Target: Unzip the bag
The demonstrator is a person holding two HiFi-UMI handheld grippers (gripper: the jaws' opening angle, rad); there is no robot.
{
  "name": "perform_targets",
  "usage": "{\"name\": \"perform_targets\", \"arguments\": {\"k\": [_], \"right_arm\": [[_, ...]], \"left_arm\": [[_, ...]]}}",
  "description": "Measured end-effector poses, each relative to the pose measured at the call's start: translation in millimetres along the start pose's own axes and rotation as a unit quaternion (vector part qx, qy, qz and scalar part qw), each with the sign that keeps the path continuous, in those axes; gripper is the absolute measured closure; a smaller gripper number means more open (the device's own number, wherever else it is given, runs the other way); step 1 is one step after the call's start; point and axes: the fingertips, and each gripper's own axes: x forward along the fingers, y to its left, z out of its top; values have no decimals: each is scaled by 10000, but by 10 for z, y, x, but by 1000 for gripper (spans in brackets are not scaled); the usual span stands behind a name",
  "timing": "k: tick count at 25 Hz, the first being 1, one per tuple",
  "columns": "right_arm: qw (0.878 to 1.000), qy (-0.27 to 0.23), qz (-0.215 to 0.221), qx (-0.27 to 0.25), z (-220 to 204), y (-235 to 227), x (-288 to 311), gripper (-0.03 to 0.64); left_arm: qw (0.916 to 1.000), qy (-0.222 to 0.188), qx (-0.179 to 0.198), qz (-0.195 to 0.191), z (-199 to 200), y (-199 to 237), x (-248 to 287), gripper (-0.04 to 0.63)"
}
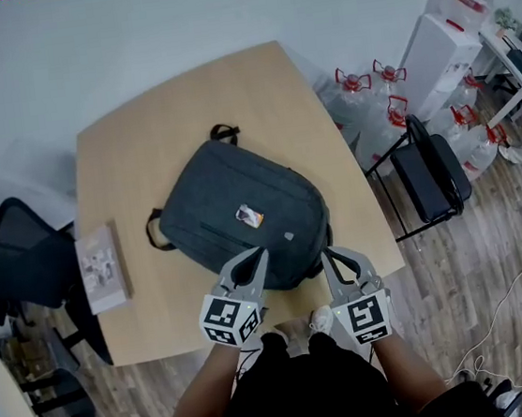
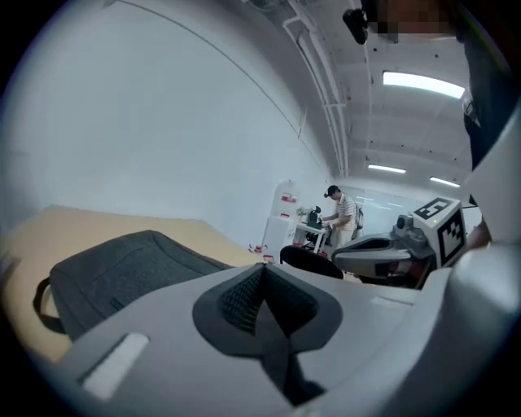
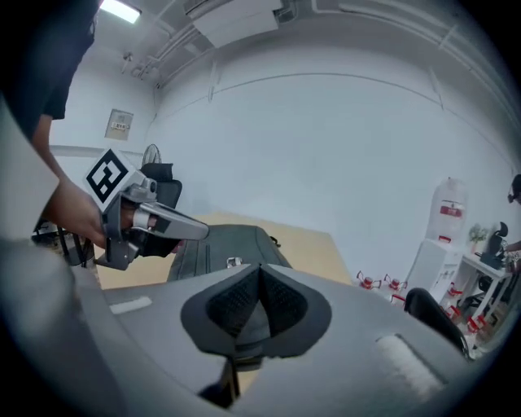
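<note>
- The bag (image 1: 213, 199), a dark grey backpack, lies flat near the middle of the table (image 1: 140, 142), its top handle (image 1: 224, 132) towards the table's far edge
- The left gripper (image 1: 259, 252) and the right gripper (image 1: 327, 253) hang side by side over the table's near edge, above the bag's near end; both have their jaws pressed together with nothing between the pads
- No view shows the zip line clearly. The bag looks flat and closed from above, which fits a bag not yet opened or one whose opening lies flat or faces away, so I cannot tell which
- Risk, as I judge it: with the slider unseen, a gripper coming down could nip the side strap (image 1: 154, 233) or loose fabric instead of the pull
- Risk: the bag is soft and sits loose on the smooth table, so a tug along the zip with no second grip would likely drag it towards the table's edge or bunch the cloth and jam the slider
- Risk: the two grippers are close together over the table's near edge and could knock into each other
- Containers: nothing of the bag's contents shows
- The water bottles (image 1: 354, 83) stand on the floor off the table's right side, beyond a chair (image 1: 431, 172); how full they are I cannot tell
- A booklet (image 1: 101, 268) lies at the table's left edge
</note>
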Motion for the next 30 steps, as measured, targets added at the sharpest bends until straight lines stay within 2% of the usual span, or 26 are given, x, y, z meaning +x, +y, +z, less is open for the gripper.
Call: {"name": "perform_targets", "arguments": {"k": [4,8,14,21,30], "right_arm": [[9995,-284,-142,-73,224,-88,-87,614],[9985,-420,-296,-177,335,-170,-149,614],[9969,-647,-432,112,492,-320,-204,614],[9952,-787,-570,101,584,-362,-224,614],[9944,-768,-648,330,536,-380,-213,614]], "left_arm": [[9996,-271,72,55,158,-38,-122,578],[9984,-525,198,-77,342,-91,-104,578],[9966,-736,291,-225,481,-188,-98,578],[9961,-774,354,-251,518,-240,-81,578],[9962,-734,388,-245,493,-254,-97,578]]}}
